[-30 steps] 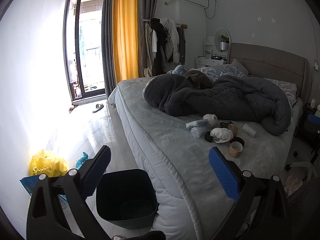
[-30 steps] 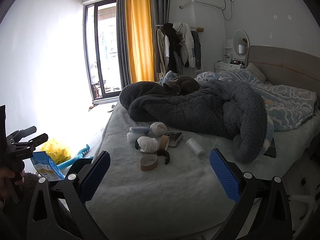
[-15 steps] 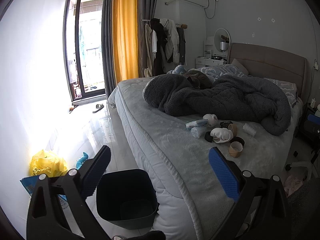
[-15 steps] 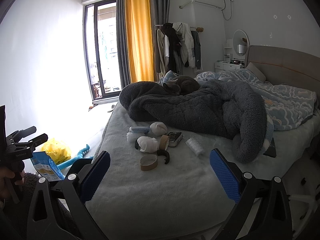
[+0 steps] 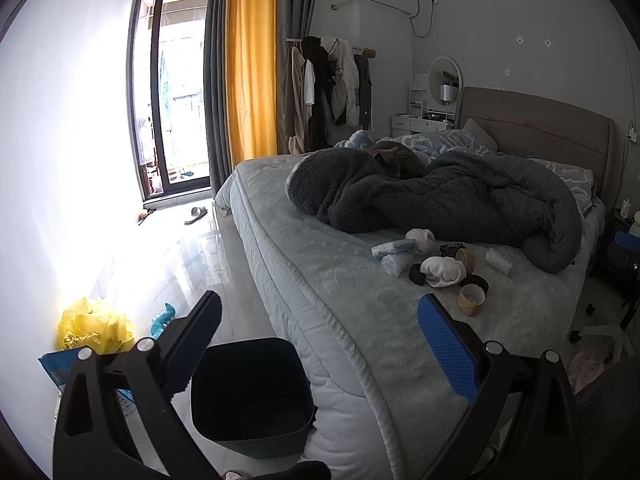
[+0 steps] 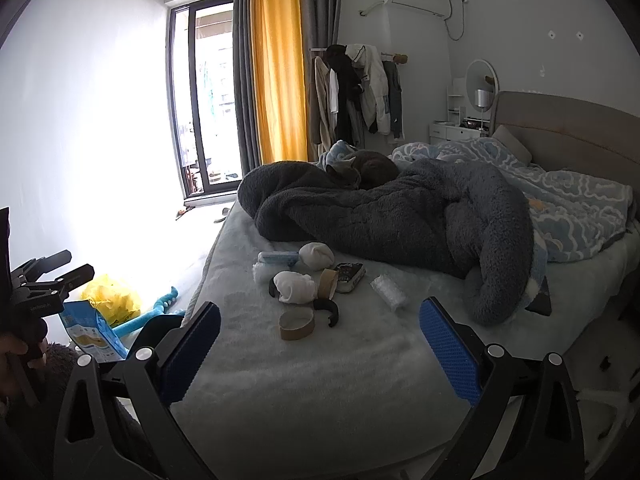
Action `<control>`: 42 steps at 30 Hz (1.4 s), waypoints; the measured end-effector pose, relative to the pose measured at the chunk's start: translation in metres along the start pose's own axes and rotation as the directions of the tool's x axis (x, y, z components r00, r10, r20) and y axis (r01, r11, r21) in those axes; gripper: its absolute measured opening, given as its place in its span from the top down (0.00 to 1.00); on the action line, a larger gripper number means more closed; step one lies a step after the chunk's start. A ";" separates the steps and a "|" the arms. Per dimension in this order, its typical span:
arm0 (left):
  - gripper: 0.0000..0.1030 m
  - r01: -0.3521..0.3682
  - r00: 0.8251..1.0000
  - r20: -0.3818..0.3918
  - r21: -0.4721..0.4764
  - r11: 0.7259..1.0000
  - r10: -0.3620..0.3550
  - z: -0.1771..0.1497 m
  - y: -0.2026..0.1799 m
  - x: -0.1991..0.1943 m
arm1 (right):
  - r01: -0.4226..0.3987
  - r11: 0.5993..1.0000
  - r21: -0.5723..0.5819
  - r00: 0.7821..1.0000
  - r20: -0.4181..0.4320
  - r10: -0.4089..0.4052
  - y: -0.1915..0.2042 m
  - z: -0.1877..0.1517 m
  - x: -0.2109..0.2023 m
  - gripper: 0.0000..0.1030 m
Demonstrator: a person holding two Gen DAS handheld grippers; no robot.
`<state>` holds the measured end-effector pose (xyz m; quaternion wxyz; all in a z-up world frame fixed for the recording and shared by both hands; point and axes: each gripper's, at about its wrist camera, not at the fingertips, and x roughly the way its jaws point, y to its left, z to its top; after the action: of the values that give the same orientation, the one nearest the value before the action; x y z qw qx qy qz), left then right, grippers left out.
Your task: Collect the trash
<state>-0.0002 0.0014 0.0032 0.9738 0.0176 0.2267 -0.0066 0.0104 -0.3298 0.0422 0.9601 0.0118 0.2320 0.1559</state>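
Approach phase: both grippers empty, trash not yet reached.

Left gripper [image 5: 318,344] and right gripper [image 6: 320,346] hold jaws wide. Litter lies mid-bed; advance on the brown cardboard tape-roll core [image 6: 297,323], then carry to the dark plastic bin [image 5: 250,398] on the floor beside the bed.

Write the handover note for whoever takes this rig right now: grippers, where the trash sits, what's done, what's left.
Left gripper: open, empty, above the dark bin on the floor by the bed.
Right gripper: open, empty, facing the bed.
Trash on the bed: cardboard tape rolls, tissue wads, plastic wrap.
Done: nothing; the bin looks empty.
Left: every piece.
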 end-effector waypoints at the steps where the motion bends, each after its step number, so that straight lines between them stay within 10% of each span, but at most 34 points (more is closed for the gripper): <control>1: 0.03 0.000 1.000 -0.001 0.000 1.000 0.000 0.000 0.000 0.000 | 0.000 1.000 0.000 1.000 0.000 0.000 0.000 0.000 0.000 0.03; 25: 0.03 -0.045 0.999 -0.006 0.027 0.999 0.045 0.001 -0.002 0.000 | 0.001 0.999 -0.040 1.000 -0.027 -0.002 0.002 0.001 0.002 0.03; 42: 0.04 0.113 0.987 -0.119 0.037 0.993 -0.108 -0.006 0.002 0.066 | -0.067 0.996 -0.053 0.986 -0.157 0.058 -0.019 0.002 0.092 0.03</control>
<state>0.0561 0.0030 -0.0311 0.9564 0.0265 0.2837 -0.0646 0.0942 -0.3197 0.0018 0.9336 -0.0209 0.3011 0.1933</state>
